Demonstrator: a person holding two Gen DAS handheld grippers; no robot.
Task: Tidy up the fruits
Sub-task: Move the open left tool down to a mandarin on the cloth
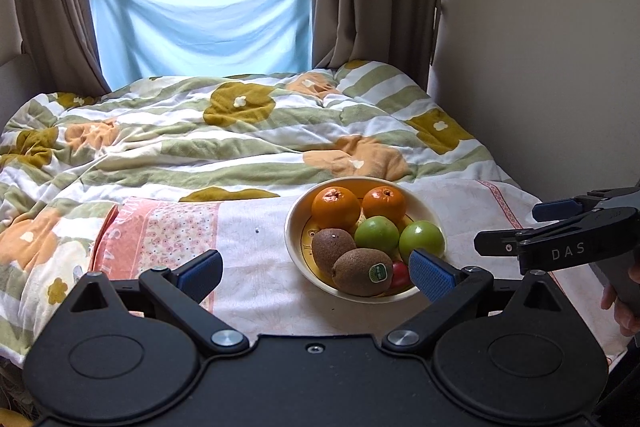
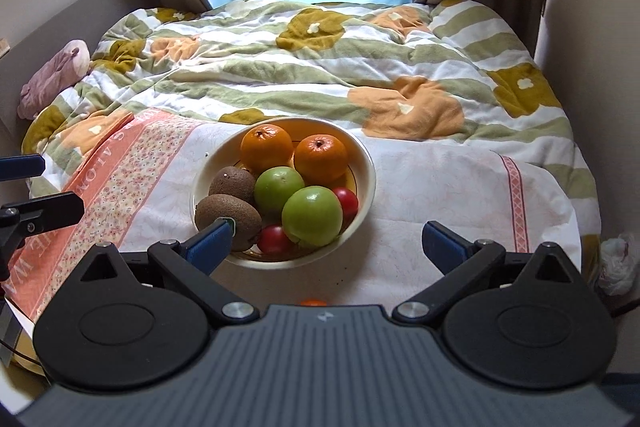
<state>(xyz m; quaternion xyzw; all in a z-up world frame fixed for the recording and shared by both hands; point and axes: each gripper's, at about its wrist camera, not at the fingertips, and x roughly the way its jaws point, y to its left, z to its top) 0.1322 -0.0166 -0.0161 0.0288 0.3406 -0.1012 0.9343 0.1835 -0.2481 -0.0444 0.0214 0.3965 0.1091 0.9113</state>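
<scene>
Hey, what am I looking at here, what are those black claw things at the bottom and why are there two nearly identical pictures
Each picture comes from a camera mounted on a hand-held gripper, looking forward along its two blue-tipped fingers. One shows the left gripper, the other the right gripper. Both are open and hold nothing. A person carries them; part of a hand shows in the left view. Ahead, on a cloth spread over a bed, stands a bowl holding two oranges, two green apples, two kiwis and small red fruits.
</scene>
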